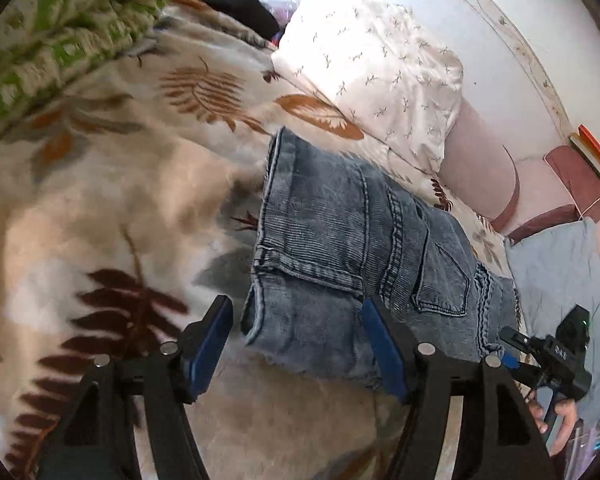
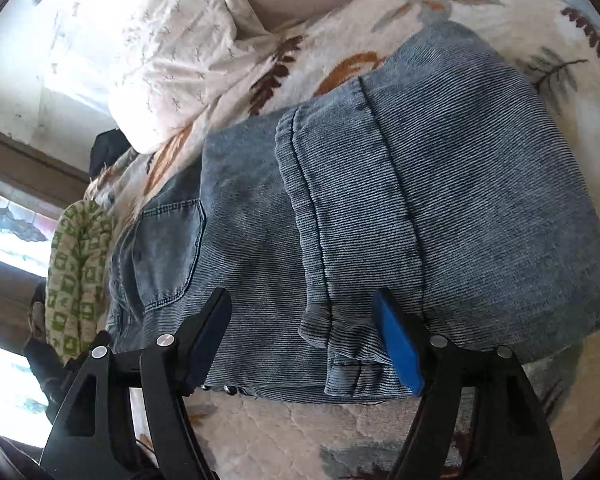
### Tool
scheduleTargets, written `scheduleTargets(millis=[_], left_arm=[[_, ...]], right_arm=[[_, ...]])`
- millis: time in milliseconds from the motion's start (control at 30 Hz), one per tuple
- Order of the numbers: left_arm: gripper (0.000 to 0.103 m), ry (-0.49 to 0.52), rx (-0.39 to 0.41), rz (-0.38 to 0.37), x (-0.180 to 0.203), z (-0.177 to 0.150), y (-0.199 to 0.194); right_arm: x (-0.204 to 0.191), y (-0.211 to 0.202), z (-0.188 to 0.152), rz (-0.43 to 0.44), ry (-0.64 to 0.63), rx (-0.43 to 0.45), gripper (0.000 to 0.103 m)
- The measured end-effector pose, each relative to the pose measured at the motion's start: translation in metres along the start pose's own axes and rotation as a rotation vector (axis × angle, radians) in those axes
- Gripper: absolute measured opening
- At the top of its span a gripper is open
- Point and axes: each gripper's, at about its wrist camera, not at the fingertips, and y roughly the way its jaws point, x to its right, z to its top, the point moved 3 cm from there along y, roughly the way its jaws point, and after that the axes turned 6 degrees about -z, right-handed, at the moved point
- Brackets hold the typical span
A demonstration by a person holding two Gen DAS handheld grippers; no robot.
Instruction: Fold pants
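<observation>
Blue jeans lie folded on a leaf-print bedspread. In the left wrist view their waistband end with a back pocket points toward me. My left gripper is open, one finger on each side of the near waistband corner, the pads not pressing it. In the right wrist view the jeans show a leg folded over the seat, its hem toward me. My right gripper stands open just above that hem, holding nothing. The right gripper also shows at the left wrist view's lower right, carried by a person's hand.
A white pillow and a pink bolster lie behind the jeans. A green-patterned cloth and a black garment lie at the far left. A light blue cloth is at the right. Bare bedspread lies in front.
</observation>
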Motion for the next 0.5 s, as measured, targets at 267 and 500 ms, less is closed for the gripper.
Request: scheduleTargets(millis=[267, 500], left_arm=[[0.044, 0.011, 0.006, 0.004, 0.003, -0.001, 0.027], [0.035, -0.023, -0.007, -0.033, 0.002, 0.0, 0.025]], right_arm=[[-0.067, -0.013, -0.008, 0.041, -0.152, 0.127, 0.073], [-0.216, 0.028, 0.022, 0.074, -0.42, 0.02, 0.073]])
